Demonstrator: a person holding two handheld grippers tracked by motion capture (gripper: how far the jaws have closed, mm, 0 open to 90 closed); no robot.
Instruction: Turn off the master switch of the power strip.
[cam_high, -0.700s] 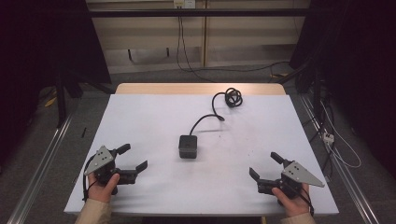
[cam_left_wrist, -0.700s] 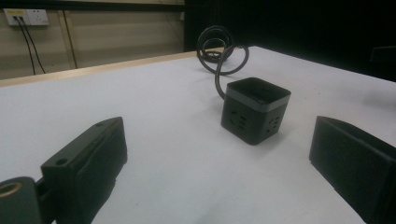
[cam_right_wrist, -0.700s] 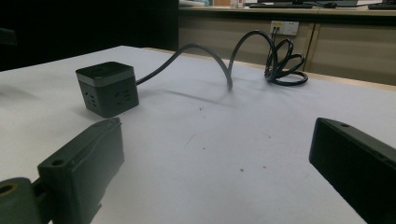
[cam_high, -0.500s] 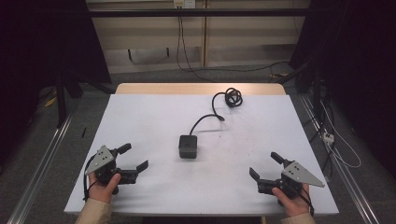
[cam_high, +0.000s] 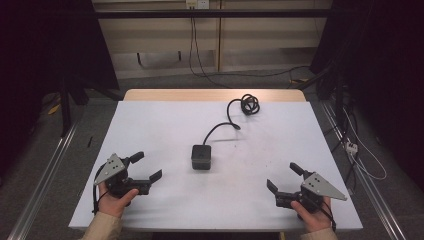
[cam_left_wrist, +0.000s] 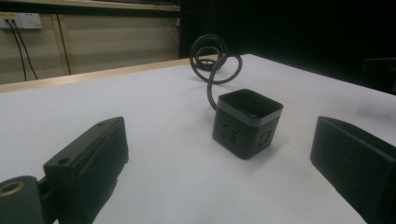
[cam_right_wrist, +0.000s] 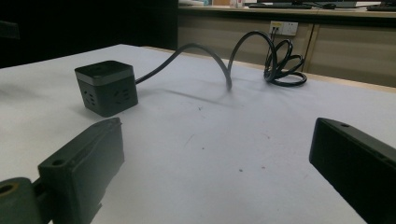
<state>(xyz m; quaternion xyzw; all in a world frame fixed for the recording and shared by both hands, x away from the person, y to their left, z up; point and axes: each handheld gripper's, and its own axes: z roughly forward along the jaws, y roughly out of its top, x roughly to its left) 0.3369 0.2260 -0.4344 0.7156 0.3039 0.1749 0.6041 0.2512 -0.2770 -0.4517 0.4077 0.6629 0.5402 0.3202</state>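
Observation:
A black cube power strip (cam_high: 201, 157) sits at the middle of the white table (cam_high: 150, 125). Its black cable (cam_high: 220, 129) arcs toward the far edge and ends in a coil (cam_high: 246, 104). My left gripper (cam_high: 146, 166) rests near the front left, open and empty, jaws pointing toward the cube (cam_left_wrist: 246, 122). My right gripper (cam_high: 283, 177) rests near the front right, also open and empty, with the cube (cam_right_wrist: 106, 87) ahead on its left and the coil (cam_right_wrist: 284, 63) farther back.
A wooden strip (cam_high: 215, 95) runs along the table's far edge. Behind it, cables (cam_high: 192, 45) hang from a wall socket (cam_high: 196, 4). More loose cables (cam_high: 360, 150) lie on the floor at the right. Metal rails (cam_high: 40, 175) flank the table.

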